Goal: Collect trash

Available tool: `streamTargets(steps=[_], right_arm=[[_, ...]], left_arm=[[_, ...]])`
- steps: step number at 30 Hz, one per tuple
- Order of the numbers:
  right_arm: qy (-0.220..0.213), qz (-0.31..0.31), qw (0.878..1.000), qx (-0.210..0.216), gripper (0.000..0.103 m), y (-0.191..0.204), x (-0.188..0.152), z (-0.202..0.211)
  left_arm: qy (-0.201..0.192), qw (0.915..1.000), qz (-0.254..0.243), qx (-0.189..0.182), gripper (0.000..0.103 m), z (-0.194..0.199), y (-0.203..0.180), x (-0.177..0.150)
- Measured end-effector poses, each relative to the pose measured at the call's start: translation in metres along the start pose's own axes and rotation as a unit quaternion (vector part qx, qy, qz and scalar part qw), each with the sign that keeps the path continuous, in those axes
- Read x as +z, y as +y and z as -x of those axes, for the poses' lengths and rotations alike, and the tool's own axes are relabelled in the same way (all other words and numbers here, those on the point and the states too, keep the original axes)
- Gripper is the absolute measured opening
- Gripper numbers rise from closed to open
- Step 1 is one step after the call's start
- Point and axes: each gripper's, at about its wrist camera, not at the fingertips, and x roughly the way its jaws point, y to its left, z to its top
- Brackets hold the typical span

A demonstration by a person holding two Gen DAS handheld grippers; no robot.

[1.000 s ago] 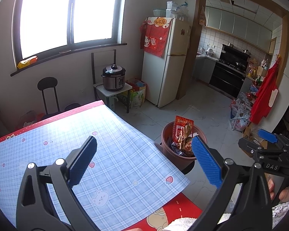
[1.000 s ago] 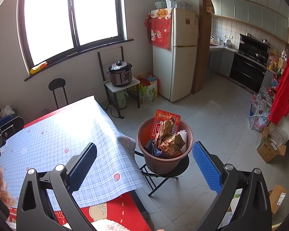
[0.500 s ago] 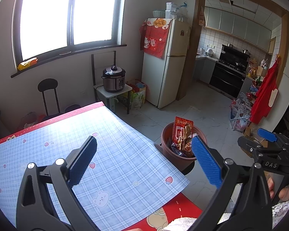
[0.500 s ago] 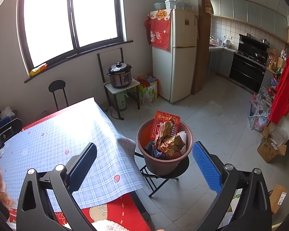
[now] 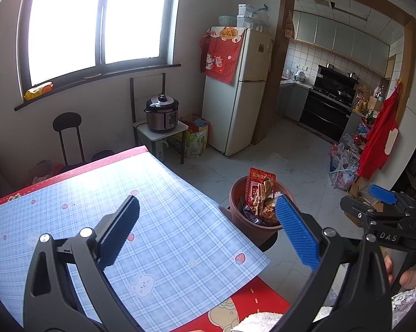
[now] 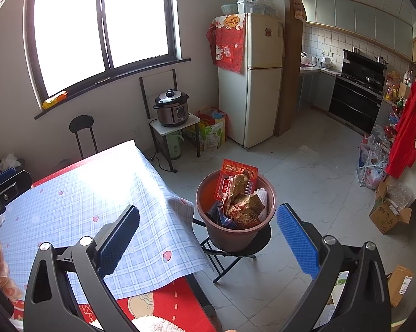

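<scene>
A brown trash bin (image 6: pixel 235 232) stands on a small black folding stool (image 6: pixel 230 251) beside the table's right edge. It is full of crumpled snack wrappers (image 6: pixel 242 202), with a red packet (image 6: pixel 230 174) upright at the back. The bin also shows in the left wrist view (image 5: pixel 252 227). My left gripper (image 5: pixel 208 232) is open and empty above the blue checked tablecloth (image 5: pixel 152 221). My right gripper (image 6: pixel 208 232) is open and empty, held in front of the bin and above the table corner. The right gripper also shows in the left wrist view (image 5: pixel 385 207).
A white fridge (image 6: pixel 260 83) and a rice cooker (image 6: pixel 172 108) on a small stand are at the back. A black stool (image 6: pixel 82 132) stands by the window wall. Cardboard boxes (image 6: pixel 388 213) and bags lie on the floor at the right.
Both views have shifted only slightly. Both grippers stay open and empty, and the bin has not moved.
</scene>
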Motion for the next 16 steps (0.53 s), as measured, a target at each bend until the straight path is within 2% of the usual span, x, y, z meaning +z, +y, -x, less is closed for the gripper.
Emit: streamTargets(steps=[16], right_arm=[[0.005,-0.002,1.0,-0.001,0.097,0.002,-0.003,-0.0004]], left_arm=[[0.003,0.9998,0.017,0.003,0.097,0.0004,0.0022,-0.0061]])
